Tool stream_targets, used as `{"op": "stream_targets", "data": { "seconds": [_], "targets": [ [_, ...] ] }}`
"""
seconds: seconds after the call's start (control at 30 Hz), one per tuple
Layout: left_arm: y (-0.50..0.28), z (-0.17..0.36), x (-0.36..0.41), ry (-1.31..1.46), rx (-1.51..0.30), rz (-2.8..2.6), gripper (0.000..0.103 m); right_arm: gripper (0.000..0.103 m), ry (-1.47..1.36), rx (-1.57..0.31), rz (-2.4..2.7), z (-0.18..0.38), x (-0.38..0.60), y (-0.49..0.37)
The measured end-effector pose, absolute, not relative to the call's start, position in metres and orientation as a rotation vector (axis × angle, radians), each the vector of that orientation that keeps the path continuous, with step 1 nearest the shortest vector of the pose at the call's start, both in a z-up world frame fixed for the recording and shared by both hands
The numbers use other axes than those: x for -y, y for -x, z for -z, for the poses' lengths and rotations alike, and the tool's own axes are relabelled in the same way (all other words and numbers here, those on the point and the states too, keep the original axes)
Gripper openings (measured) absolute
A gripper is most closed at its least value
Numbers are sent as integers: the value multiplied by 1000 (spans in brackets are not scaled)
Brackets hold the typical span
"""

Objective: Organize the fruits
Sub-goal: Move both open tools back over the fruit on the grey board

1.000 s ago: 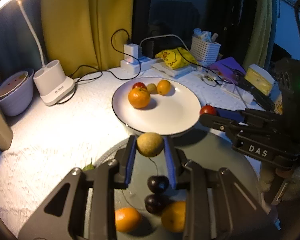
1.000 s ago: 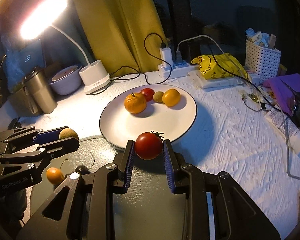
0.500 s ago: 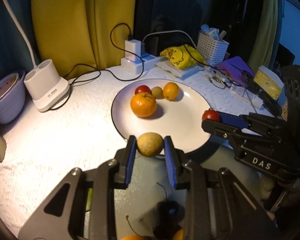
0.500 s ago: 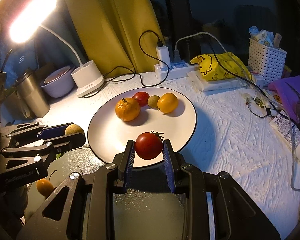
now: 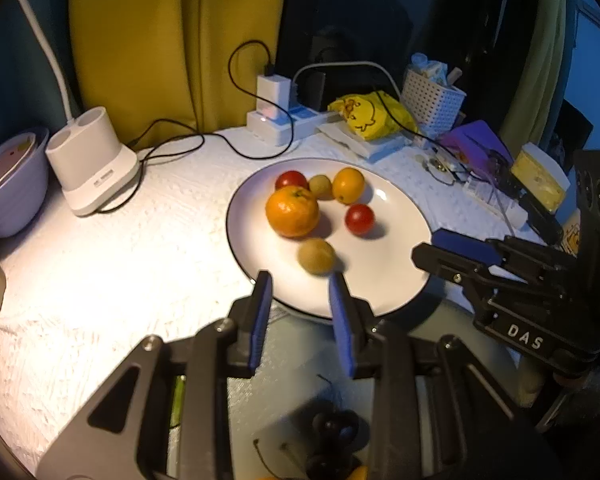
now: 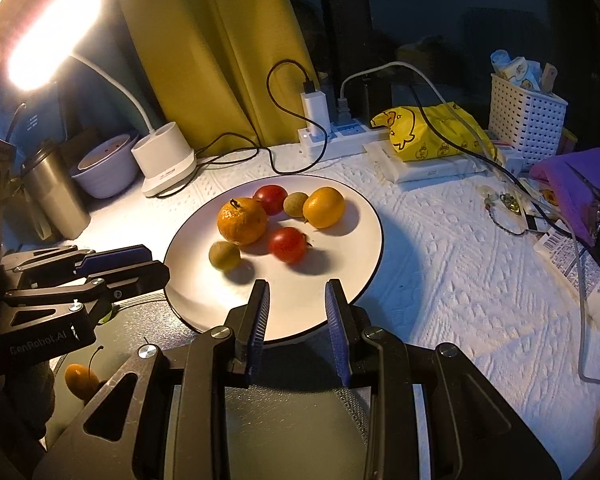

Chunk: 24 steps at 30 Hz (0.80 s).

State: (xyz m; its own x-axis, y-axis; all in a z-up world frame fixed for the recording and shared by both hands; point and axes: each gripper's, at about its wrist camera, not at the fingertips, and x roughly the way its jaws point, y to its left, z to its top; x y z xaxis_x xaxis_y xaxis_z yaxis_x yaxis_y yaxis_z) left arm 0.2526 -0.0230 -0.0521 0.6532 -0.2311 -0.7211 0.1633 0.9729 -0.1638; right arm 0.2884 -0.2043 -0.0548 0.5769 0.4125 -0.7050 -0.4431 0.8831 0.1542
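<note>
A white plate (image 5: 396,276) (image 6: 348,264) holds several fruits: a big orange (image 5: 292,211) (image 6: 242,221), two red tomatoes (image 5: 359,219) (image 6: 288,244), two small green-brown fruits (image 5: 316,256) (image 6: 224,255) and a smaller orange (image 5: 348,185) (image 6: 324,207). My left gripper (image 5: 300,292) is open and empty at the plate's near rim, just behind the green-brown fruit. My right gripper (image 6: 296,300) is open and empty at the plate's near rim, behind the tomato. Each gripper shows in the other's view (image 5: 456,250) (image 6: 116,264).
A dark round tray (image 5: 284,360) (image 6: 284,412) lies under the grippers with dark cherries (image 5: 336,426) and a small orange fruit (image 6: 80,376). A lamp base (image 5: 90,164), bowl (image 5: 8,184), steel cup (image 6: 56,196), power strip (image 6: 332,136), yellow bag (image 6: 432,136) and white basket (image 6: 528,112) ring the plate.
Both grippers have opened. The green-brown fruit left the left gripper and the tomato left the right gripper; both now lie on the plate, slightly blurred.
</note>
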Motion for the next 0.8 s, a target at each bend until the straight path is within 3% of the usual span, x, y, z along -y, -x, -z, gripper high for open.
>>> {"op": "stream_targets", "data": {
  "seconds": [0.8],
  "targets": [
    [-193,26,-3,148,-745,204,41,31,76,-761,-521,25,190,-237]
  ]
}}
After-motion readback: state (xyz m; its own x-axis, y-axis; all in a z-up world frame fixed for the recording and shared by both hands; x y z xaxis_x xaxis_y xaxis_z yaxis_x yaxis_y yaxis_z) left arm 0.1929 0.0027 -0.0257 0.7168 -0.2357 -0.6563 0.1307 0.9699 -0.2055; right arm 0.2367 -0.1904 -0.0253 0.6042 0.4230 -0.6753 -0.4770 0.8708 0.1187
